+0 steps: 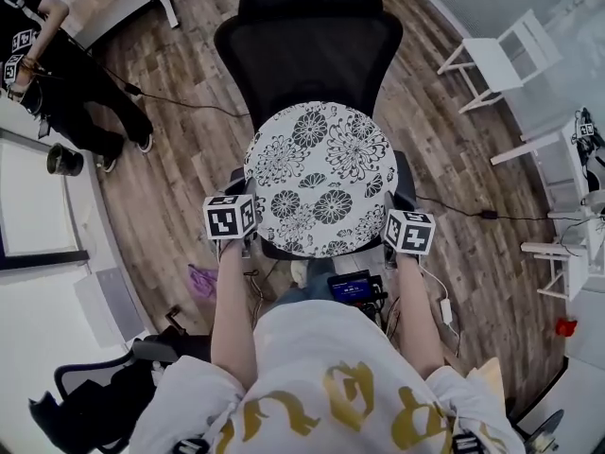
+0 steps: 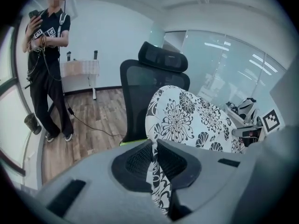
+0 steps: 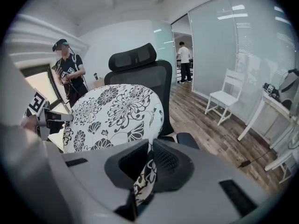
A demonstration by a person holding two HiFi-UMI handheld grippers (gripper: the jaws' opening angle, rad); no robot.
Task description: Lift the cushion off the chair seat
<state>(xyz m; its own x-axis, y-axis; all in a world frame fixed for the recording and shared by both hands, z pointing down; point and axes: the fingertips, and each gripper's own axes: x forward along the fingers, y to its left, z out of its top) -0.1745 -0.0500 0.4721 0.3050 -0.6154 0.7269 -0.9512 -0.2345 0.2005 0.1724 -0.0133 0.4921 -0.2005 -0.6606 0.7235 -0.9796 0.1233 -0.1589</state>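
A round white cushion (image 1: 321,176) with black flowers hangs in the air above the black office chair (image 1: 317,50), tilted up toward the backrest. My left gripper (image 1: 244,239) is shut on the cushion's near left edge. My right gripper (image 1: 395,242) is shut on its near right edge. In the left gripper view the cushion (image 2: 189,118) rises in front of the chair (image 2: 140,90), and its edge is pinched between the black pads (image 2: 138,160). The right gripper view shows the same cushion (image 3: 117,111) with its rim clamped between the pads (image 3: 170,164).
A person in black (image 1: 57,64) stands at the far left beside a desk. A white chair (image 1: 496,60) and white tables (image 1: 558,173) stand at the right. A cable (image 1: 175,102) runs across the wooden floor. Another dark chair (image 1: 104,386) sits near left.
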